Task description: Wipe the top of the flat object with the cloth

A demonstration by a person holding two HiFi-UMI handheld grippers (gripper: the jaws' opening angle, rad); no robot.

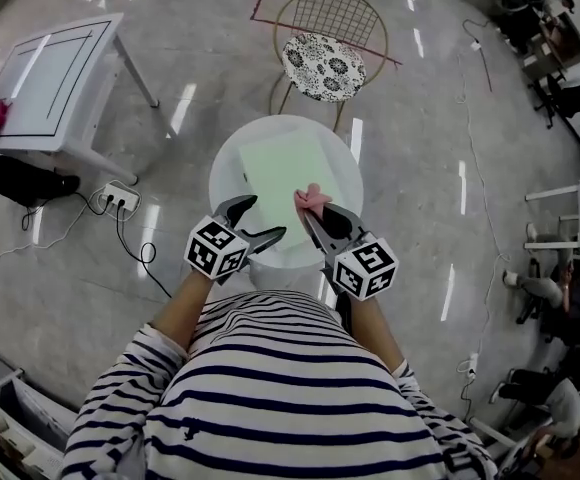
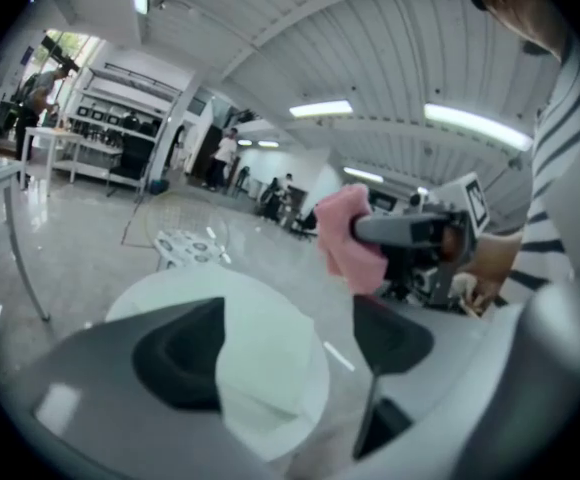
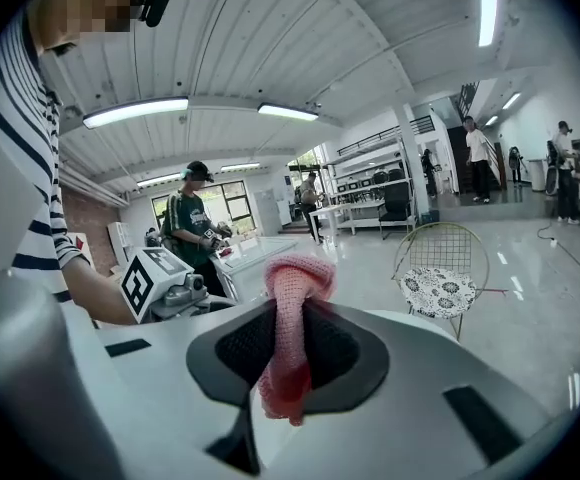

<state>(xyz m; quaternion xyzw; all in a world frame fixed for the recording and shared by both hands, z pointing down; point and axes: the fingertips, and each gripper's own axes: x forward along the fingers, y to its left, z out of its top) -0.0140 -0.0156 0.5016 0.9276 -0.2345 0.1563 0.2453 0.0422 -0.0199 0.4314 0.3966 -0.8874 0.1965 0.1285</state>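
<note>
Nearest the head camera is the person's black-and-white striped shirt (image 1: 270,388), with a forearm reaching forward on either side of it. The left tool (image 1: 260,218) has its two jaws well apart and nothing pressed between them. In its own view, the gap between the dark pads frames only the counter beyond. The right tool (image 1: 315,213) is clamped on a pink knitted cloth (image 1: 312,199). The right gripper view shows the cloth pinched between the pads, with a bunched fold rising above them and a loose end hanging below.

Both tools sit at the near edge of a small round white counter (image 1: 230,168). A pale green flat rectangular sheet (image 1: 285,168) lies on it, roughly in the middle. From above, the cloth appears over the sheet's near right corner. The left gripper view shows it held in the air to the right of the counter, apart from the sheet.

Just beyond the counter stands a gold wire-backed chair (image 1: 330,18) with a black-and-white floral cushion. To the far left is a white rectangular table (image 1: 50,78), with a white power strip (image 1: 120,200) on the glossy grey floor near its leg. Other people stand farther off in the room.
</note>
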